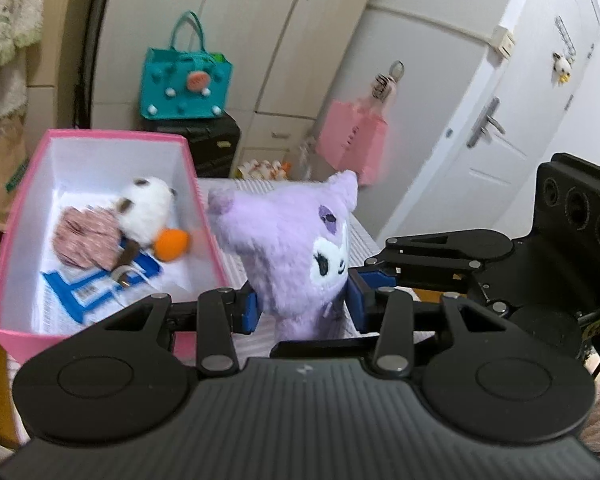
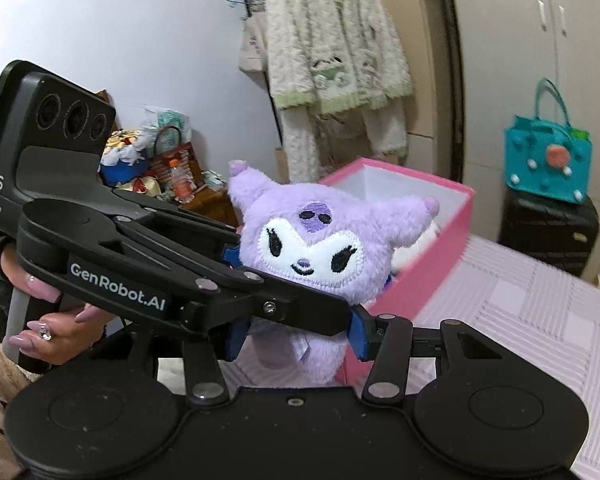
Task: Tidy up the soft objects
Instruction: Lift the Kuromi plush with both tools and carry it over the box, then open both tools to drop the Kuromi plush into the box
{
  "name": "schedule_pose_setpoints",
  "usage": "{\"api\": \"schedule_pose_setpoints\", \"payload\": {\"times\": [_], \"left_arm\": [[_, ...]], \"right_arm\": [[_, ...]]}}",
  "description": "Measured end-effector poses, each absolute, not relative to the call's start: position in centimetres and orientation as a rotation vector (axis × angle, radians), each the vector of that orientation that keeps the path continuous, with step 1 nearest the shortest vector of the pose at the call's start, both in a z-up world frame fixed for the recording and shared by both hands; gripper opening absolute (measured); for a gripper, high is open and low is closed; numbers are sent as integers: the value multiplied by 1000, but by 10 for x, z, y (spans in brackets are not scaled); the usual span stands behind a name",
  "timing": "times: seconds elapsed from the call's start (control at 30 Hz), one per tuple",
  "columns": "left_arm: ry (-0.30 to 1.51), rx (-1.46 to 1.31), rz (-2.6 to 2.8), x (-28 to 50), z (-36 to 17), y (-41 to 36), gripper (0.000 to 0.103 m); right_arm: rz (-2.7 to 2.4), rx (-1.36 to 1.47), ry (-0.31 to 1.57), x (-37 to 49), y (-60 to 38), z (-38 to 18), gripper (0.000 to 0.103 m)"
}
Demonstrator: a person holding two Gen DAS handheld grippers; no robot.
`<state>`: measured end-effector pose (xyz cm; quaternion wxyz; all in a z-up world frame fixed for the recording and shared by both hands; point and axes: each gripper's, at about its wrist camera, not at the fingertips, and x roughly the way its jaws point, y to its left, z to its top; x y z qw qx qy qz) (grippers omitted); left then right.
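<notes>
Left gripper (image 1: 302,312), right gripper (image 2: 298,338) clamped

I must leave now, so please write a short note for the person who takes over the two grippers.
Left hand-held gripper: shut on the purple plush, low on its body.
Right hand-held gripper: also closed on the same plush, lower body.
Pink box: just beside the plush, open.
Done: white plush and a pinkish fabric item lie in the box.
Left: put the purple plush inside.
</notes>
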<state>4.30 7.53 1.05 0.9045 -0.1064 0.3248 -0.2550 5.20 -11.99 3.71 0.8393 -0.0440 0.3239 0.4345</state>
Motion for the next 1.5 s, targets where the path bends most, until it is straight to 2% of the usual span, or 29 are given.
{"api": "schedule_pose_setpoints", "payload": {"times": [0.43, 0.9, 1.17, 1.4, 1.5], "left_arm": [[640, -283, -412, 124, 13, 146, 41], [811, -330, -311, 234, -29, 177, 41], [848, -345, -286, 248, -45, 185, 42], [794, -272, -209, 243, -40, 180, 42], [756, -233, -166, 235, -34, 181, 44]], "right_arm": [[1000, -38, 658, 137, -47, 36, 55], [954, 64, 869, 247, 3, -13, 55], [950, 43, 940, 265, 16, -33, 56], [943, -18, 909, 268, 17, -33, 68], [909, -84, 892, 263, 15, -34, 69]]}}
